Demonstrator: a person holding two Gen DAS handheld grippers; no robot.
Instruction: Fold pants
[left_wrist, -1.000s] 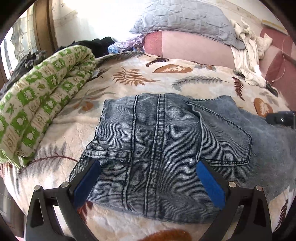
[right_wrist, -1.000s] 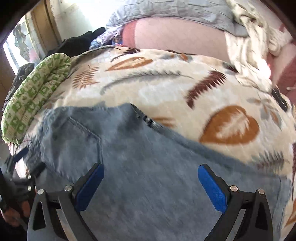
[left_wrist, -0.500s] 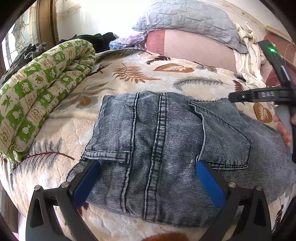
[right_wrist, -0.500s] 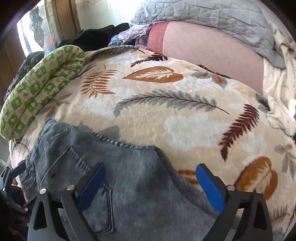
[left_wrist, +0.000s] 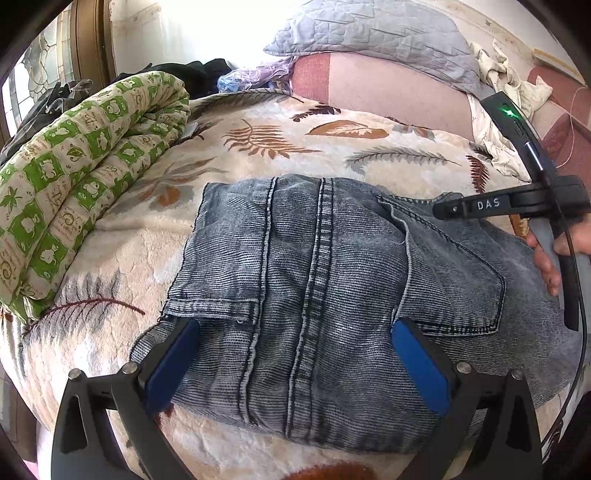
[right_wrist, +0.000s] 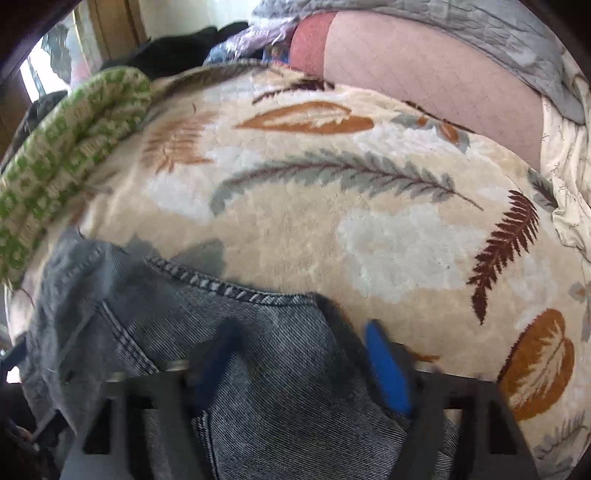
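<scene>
Grey-blue denim pants lie folded on a cream leaf-print blanket. My left gripper is open, its blue pads set wide over the near part of the pants. My right gripper shows blurred in the right wrist view, its jaws partly closed around a raised fold of the pants near a stitched seam; a firm grip cannot be told. The right gripper's body and the hand holding it show at the right in the left wrist view.
A rolled green-and-cream quilt lies along the left side of the bed. A grey pillow and a pink bolster sit at the head. Crumpled cream cloth lies at the far right. Dark clothes are piled by the window.
My right gripper has moved left over the pants' far edge and its jaws have narrowed from wide open onto a denim fold. My left gripper has held its place.
</scene>
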